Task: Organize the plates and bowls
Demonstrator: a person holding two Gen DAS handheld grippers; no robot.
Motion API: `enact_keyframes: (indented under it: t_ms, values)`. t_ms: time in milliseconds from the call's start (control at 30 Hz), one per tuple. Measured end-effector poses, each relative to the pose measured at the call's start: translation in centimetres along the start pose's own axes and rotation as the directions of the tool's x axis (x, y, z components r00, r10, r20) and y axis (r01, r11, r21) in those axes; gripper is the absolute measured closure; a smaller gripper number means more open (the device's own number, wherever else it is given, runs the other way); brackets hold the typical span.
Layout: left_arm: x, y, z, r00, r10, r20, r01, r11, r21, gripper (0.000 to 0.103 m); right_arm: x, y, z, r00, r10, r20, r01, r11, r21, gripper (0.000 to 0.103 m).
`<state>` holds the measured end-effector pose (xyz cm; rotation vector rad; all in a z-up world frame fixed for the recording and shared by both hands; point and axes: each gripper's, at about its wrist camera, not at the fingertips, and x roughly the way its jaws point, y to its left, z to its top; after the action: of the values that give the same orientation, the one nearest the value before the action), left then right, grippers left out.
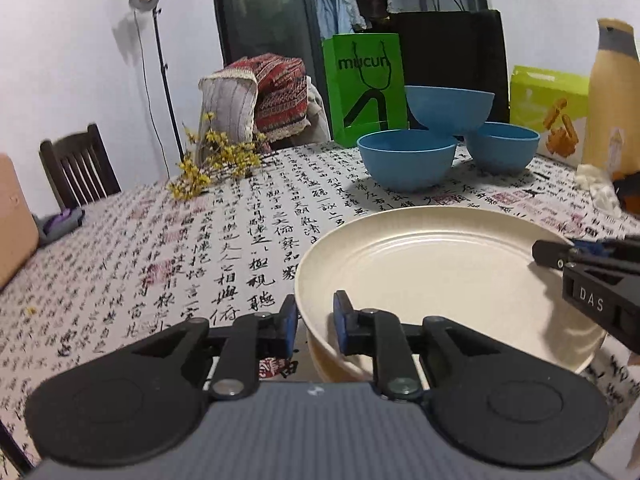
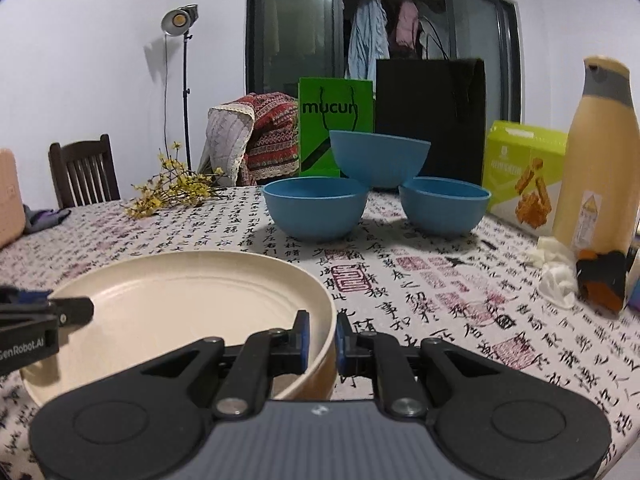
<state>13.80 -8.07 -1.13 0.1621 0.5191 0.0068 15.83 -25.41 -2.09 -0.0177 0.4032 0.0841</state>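
Note:
A cream plate [image 1: 440, 276] lies on top of another cream plate [image 1: 326, 364] on the table with the calligraphy cloth [image 1: 160, 260]. My left gripper [image 1: 315, 318] is shut on the top plate's left rim, one pad outside and one inside. My right gripper [image 2: 322, 336] is shut on the same plate [image 2: 180, 300] at its right rim. Each gripper shows at the edge of the other view, clamped on the opposite rim. Behind the plates, two blue bowls [image 2: 316, 208] [image 2: 444, 206] stand side by side. A third blue bowl [image 2: 380, 160] rests on both of them.
Along the back stand a green paper bag [image 2: 336, 124], a black bag [image 2: 432, 120] and a green box [image 2: 520, 168]. A tall yellow bottle [image 2: 596, 152], crumpled tissue [image 2: 556, 276] and an orange-black object [image 2: 600, 280] sit on the right. Yellow flowers [image 2: 172, 192] lie back left, by a chair [image 2: 84, 172].

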Motion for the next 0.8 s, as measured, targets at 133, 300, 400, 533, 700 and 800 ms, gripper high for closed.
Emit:
enact_keyframes:
  t_ms: [133, 300, 400, 533, 700, 800]
  values:
    - [0.4, -0.6, -0.5, 1.0, 0.008, -0.001, -0.008, 0.999, 0.039, 0.083, 0.4, 0.1, -0.3, 1.0, -0.017, -0.002, 0.017, 0.999, -0.027, 0.09]
    - [1.0, -0.8, -1.0, 1.0, 0.015, -0.015, -0.015, 0.998, 0.054, 0.083, 0.7, 0.1, -0.9, 1.0, -0.016, -0.006, 0.016, 0.999, -0.043, 0.09]
    - [1.3, -0.7, -1.2, 1.0, 0.011, -0.026, -0.009, 0.998, 0.054, 0.082, 0.8, 0.4, -1.1, 1.0, -0.024, 0.004, 0.024, 0.997, -0.07, 0.09]
    - [1.2, 0.6, -1.0, 0.997, -0.064, -0.041, 0.063, 0.998, -0.006, 0.064, 0.7, -1.0, -0.7, 0.999, 0.035, 0.004, -0.035, 0.999, 0.009, 0.084]
    - [-0.1, 3.5, -0.4, 0.995, -0.096, 0.032, 0.099, 0.988, -0.12, 0.017, 0.3, -4.3, 0.4, 0.992, 0.098, 0.08, -0.11, 0.983, 0.149, 0.023]
    - [-0.6, 5.3, -0.3, 0.991, -0.093, 0.095, 0.108, 0.981, -0.163, 0.0, 0.8, -5.6, 1.0, 0.987, 0.122, 0.104, -0.137, 0.977, 0.161, 0.013]
